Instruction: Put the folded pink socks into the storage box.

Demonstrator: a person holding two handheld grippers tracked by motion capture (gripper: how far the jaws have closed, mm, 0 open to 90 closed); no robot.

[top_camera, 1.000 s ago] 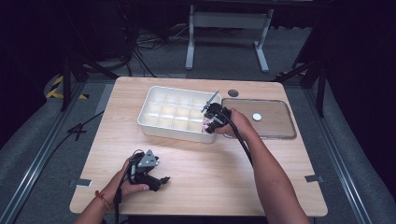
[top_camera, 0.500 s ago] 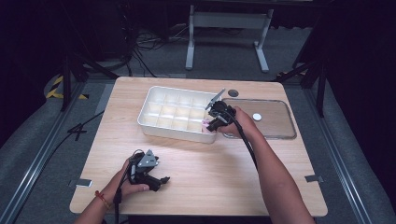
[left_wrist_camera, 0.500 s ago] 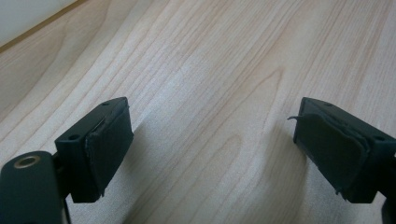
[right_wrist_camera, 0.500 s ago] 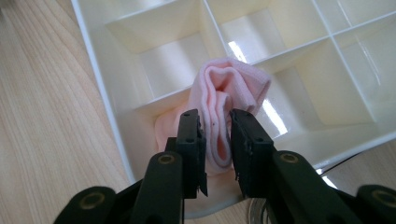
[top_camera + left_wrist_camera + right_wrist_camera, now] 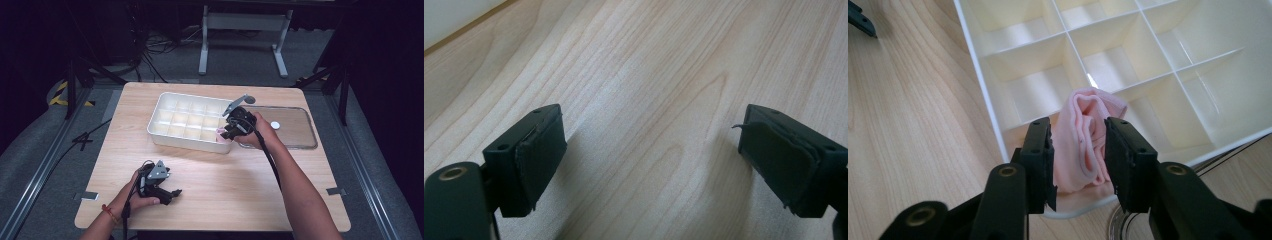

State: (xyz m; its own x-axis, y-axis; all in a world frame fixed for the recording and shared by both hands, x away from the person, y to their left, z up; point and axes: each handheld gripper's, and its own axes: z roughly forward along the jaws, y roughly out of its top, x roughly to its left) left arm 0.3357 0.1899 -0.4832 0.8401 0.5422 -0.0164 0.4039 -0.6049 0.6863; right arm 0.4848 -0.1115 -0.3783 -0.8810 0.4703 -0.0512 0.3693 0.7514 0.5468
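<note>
A white divided tray [image 5: 170, 134] stands on the wooden table, its compartments bare in the right gripper view [image 5: 1013, 40]. My right gripper [image 5: 226, 131] hangs over the tray's near right corner, shut on a rolled pink cloth [image 5: 1087, 140]. The pink cloth [image 5: 220, 132] shows as a small patch at the tray's edge in the high view, over the corner compartment. My left gripper [image 5: 170, 194] rests low on the table near the front left, open, with bare wood between its pads [image 5: 539, 155].
A clear lid [image 5: 295, 127] with a white knob [image 5: 274, 125] lies flat on the table right of the tray. A small dark round object [image 5: 249, 100] sits behind the tray. Bare wood spreads across the table's front [image 5: 240, 190].
My right gripper has shifted slightly right and toward the near edge with the pink cloth, lowering to the tray's near right corner. The left gripper has stayed in place.
</note>
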